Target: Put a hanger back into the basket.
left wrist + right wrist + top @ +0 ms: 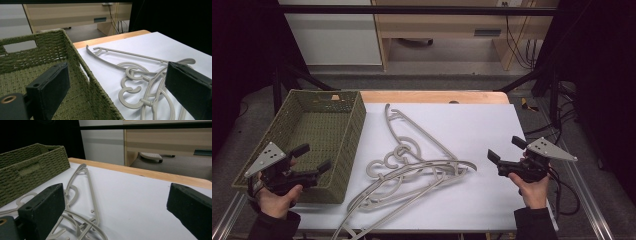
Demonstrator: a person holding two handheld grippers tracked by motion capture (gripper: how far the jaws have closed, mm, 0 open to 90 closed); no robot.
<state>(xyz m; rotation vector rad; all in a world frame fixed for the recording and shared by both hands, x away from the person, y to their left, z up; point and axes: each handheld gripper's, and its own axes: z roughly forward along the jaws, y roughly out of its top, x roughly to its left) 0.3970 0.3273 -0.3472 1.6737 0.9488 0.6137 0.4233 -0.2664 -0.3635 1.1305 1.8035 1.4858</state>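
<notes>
Table has a white top with a light wood edge along the far side; beyond it sit pale wood-and-white cabinets and a grey floor, with dark curtains either side and cables trailing on the right. The high view gives the whole layout: rectangular olive-green woven basket on the table's left part, tangled pile of beige plastic clothes hangers in the middle, one hanger reaching toward the far edge, another running off toward the near edge. It also shows both hands and the grey three-cornered plates on the grippers, which the gripper views don't. Left gripper view looks along the basket's right wall and shows its woven floor and a handle cutout in the far wall, hooks of the hangers just right of it. Right gripper view shows the basket's outer side from low down, plus a castor base under the far cabinet. Left claw hangs over the basket's near right corner, jaws spread wide, nothing between them; the hangers lie to its right, apart from it. Right claw hovers over bare white table, jaws spread, holding nothing; the hanger pile lies to its left, near but not touching.
</notes>
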